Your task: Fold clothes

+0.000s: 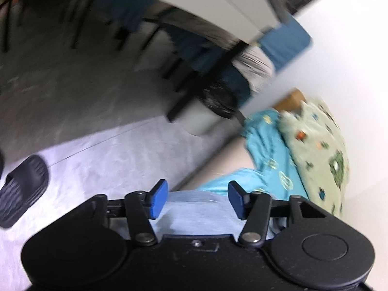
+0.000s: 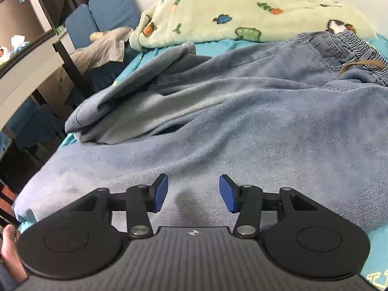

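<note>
A pair of blue denim trousers (image 2: 218, 111) lies spread across a bed covered by a turquoise sheet (image 2: 378, 262), filling most of the right wrist view; its elastic waistband (image 2: 359, 48) with a brown drawstring (image 2: 359, 64) sits toward the far right, and one leg is folded back over itself toward the left edge of the bed, leaving a rumpled fold. The right gripper (image 2: 193, 192) hovers just above the denim with its blue pads parted and nothing pinched between them, the cloth showing freely in the gap. In the blurred left wrist view, a pale blue strip of the same denim (image 1: 194, 208) shows beneath and between the left gripper (image 1: 197, 200), whose jaws stand apart; the pads do not appear to press on the cloth. Beyond the trousers, a light green fleece blanket (image 2: 242, 7) printed with cartoon animals is heaped at the head of the bed, touching the waistband area. A grey garment (image 2: 104, 48) lies over blue cushions (image 2: 106, 12) near the bed's far left corner. On the floor to the left of the bed rests a black slide sandal (image 1: 21, 189), and a grey bin (image 1: 201, 118) with a dark liner stands near the bed's edge.
</note>
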Demonstrator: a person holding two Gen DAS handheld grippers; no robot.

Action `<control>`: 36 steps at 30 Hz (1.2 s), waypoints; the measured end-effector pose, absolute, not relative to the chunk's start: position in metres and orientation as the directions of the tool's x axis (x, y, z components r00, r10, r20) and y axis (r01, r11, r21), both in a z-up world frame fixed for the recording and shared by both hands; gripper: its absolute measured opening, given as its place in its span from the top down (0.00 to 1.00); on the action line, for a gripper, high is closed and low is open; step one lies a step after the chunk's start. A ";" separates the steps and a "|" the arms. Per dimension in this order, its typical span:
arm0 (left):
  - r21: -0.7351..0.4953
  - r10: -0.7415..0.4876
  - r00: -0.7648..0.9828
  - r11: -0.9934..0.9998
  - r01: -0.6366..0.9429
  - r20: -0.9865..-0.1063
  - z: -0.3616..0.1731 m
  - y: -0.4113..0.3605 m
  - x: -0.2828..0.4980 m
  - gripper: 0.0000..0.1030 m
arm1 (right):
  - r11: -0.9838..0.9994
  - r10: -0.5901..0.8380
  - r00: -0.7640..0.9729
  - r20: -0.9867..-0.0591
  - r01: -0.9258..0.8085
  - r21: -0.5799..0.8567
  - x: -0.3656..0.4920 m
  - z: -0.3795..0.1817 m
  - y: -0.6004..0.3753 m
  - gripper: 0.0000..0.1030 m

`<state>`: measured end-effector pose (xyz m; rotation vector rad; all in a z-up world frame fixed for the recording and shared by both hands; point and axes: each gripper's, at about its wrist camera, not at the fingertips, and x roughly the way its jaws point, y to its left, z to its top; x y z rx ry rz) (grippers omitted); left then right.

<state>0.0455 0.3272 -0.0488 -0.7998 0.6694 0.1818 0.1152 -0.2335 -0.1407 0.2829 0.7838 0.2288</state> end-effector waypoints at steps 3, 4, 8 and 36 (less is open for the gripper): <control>-0.587 -0.148 0.780 0.745 -0.317 -0.608 -0.038 0.292 0.081 0.48 | 0.935 0.311 0.689 -0.654 -0.098 0.341 0.115 -0.140 -0.232 0.51; -0.581 -0.167 0.777 0.760 -0.290 -0.606 -0.035 0.280 0.094 0.48 | 0.934 0.314 0.692 -0.650 -0.102 0.342 0.114 -0.139 -0.232 0.51; -0.542 -0.246 0.752 0.823 -0.171 -0.611 -0.025 0.223 0.147 0.48 | 0.933 0.321 0.700 -0.638 -0.117 0.341 0.115 -0.137 -0.230 0.51; -0.158 -0.388 0.531 0.890 0.427 -0.753 -0.105 -0.051 0.249 0.47 | 0.792 0.376 0.834 -0.404 -0.062 0.608 0.163 -0.143 -0.269 0.52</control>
